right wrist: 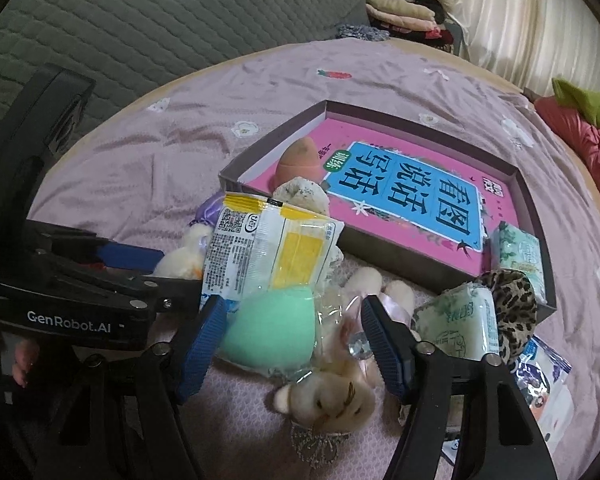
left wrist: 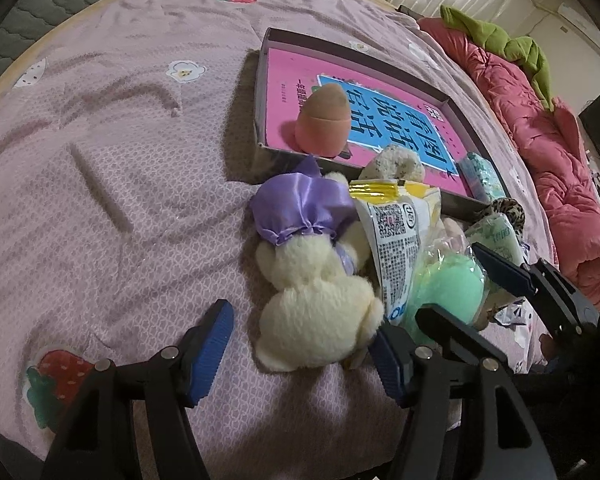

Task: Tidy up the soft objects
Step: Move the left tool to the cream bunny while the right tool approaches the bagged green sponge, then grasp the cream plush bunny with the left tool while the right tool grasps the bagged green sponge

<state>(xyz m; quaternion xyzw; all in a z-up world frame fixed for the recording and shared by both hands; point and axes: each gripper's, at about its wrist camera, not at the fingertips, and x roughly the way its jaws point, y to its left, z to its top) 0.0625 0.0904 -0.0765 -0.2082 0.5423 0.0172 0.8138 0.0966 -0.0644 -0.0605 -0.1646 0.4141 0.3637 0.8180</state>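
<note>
A cream plush toy (left wrist: 316, 312) in a purple satin dress lies face down on the bed. Its lower body sits between the fingers of my left gripper (left wrist: 304, 356), which is open. A green egg-shaped sponge (right wrist: 268, 328) in clear wrap lies between the blue pads of my right gripper (right wrist: 292, 346), whose jaws stand wide around it without a clear squeeze. An orange egg sponge (right wrist: 300, 156) stands in the shallow box tray (right wrist: 420, 120) on a pink book. A small bear plush (right wrist: 332, 396) lies under the right gripper. The left gripper (right wrist: 168, 272) shows at the left of the right wrist view.
A yellow-white snack packet (right wrist: 268, 248) leans over the pile. One tissue pack (right wrist: 460, 320) and a leopard scrunchie (right wrist: 512, 300) rest by the tray's near corner, another tissue pack (right wrist: 520, 256) inside it. A fuzzy ring (right wrist: 300, 196) lies at the tray wall. A pink quilt (left wrist: 540, 140) lies to the right.
</note>
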